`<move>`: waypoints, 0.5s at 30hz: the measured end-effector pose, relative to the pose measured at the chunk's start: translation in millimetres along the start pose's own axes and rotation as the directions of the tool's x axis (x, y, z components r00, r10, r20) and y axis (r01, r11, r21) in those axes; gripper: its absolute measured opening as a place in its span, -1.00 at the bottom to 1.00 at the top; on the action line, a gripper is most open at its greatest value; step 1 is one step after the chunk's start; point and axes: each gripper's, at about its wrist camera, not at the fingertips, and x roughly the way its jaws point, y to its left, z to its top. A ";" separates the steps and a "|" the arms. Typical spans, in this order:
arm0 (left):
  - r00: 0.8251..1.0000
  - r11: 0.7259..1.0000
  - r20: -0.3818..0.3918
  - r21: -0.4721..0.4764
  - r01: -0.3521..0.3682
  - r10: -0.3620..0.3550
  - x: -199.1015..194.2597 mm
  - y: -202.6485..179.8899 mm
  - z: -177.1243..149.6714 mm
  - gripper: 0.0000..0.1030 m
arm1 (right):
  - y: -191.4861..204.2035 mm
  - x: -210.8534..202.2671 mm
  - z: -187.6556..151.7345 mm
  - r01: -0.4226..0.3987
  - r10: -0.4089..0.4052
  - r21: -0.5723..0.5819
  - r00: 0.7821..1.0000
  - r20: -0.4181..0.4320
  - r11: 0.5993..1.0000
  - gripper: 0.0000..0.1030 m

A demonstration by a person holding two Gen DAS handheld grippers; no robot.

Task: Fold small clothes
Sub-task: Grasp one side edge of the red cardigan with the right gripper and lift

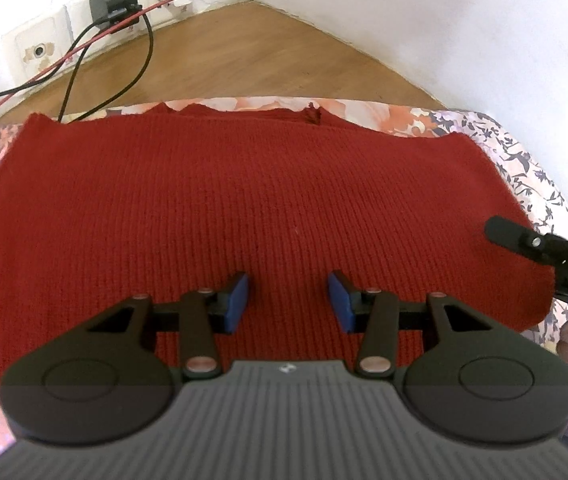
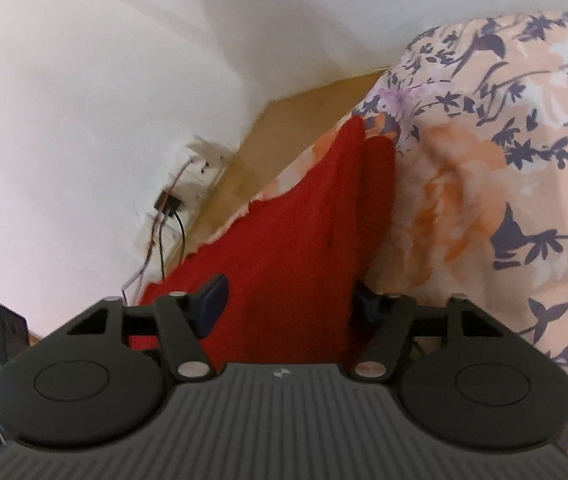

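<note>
Our left gripper [image 1: 288, 300] hovers low over the near half of the red knit garment [image 1: 244, 200], its blue pads [image 1: 238, 300] standing well apart with only flat cloth between them; we cannot tell whether the tips touch the knit, and nothing is gripped. We judge it is held there to pin or steady the panel while the other side is worked.

Our right gripper [image 2: 284, 304] sits at the garment's right edge. In its own view the jaws are wide, one pad [image 2: 214, 300] above the red cloth and the other tucked down at the side of it, so the edge lies between them, not yet pinched. That straddle looks like the setup for taking the side edge and carrying it across in a fold.

The garment lies spread flat and fairly smooth on a floral sheet [image 1: 524, 168], its far edge wavy with a small ragged tuft. In the left view the right gripper [image 1: 540, 248] reaches in from the right at the cloth's edge. Beyond the sheet we see a wooden surface [image 1: 252, 48], a white wall, and wall sockets [image 1: 40, 52] with a black plug [image 1: 112, 4] and trailing cables [image 1: 84, 44].
</note>
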 end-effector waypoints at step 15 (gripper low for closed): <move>0.997 0.997 0.033 0.034 -0.069 0.068 0.5 -13.3 -5.9 -0.07 | -24.4 5.8 -8.8 -0.035 0.032 0.101 0.999 0.035 0.994 -0.25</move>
